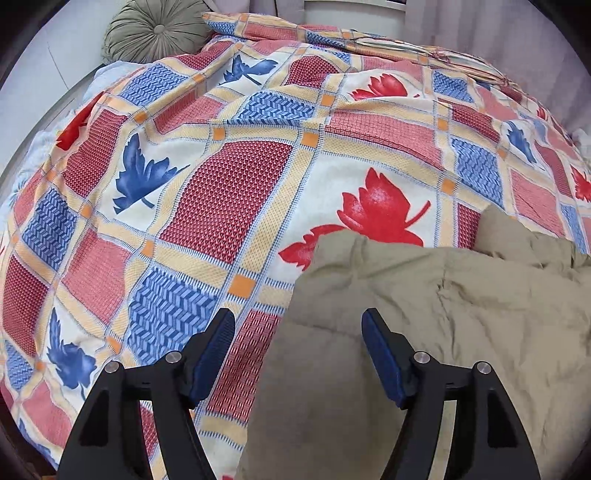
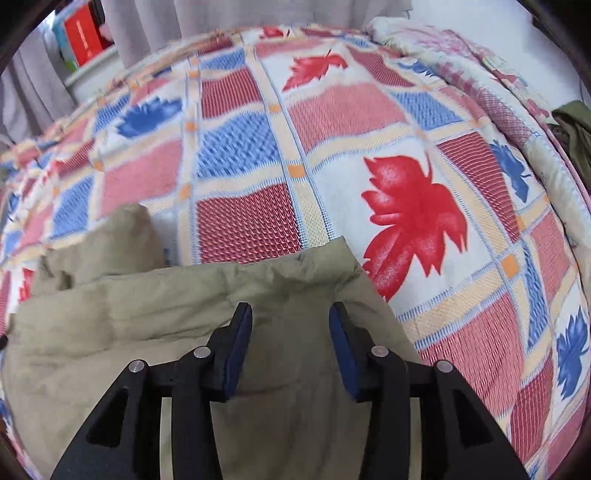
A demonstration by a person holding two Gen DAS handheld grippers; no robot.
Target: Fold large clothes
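Observation:
A khaki padded jacket (image 1: 424,325) lies folded on a bed covered by a checked spread (image 1: 229,192) with red and blue leaves. In the left wrist view the left gripper (image 1: 298,321) hangs open above the jacket's left edge; nothing sits between its blue pads. In the right wrist view the same jacket (image 2: 155,325) fills the lower left. The right gripper (image 2: 290,314) hovers over the jacket's right corner with its jaws apart and no cloth pinched between them.
A round grey-green cushion (image 1: 155,31) rests at the head of the bed. Grey curtains (image 2: 155,26) hang behind, with a red box (image 2: 83,35) on a sill. A rolled quilt (image 2: 491,85) and a dark green garment (image 2: 574,129) lie at the right.

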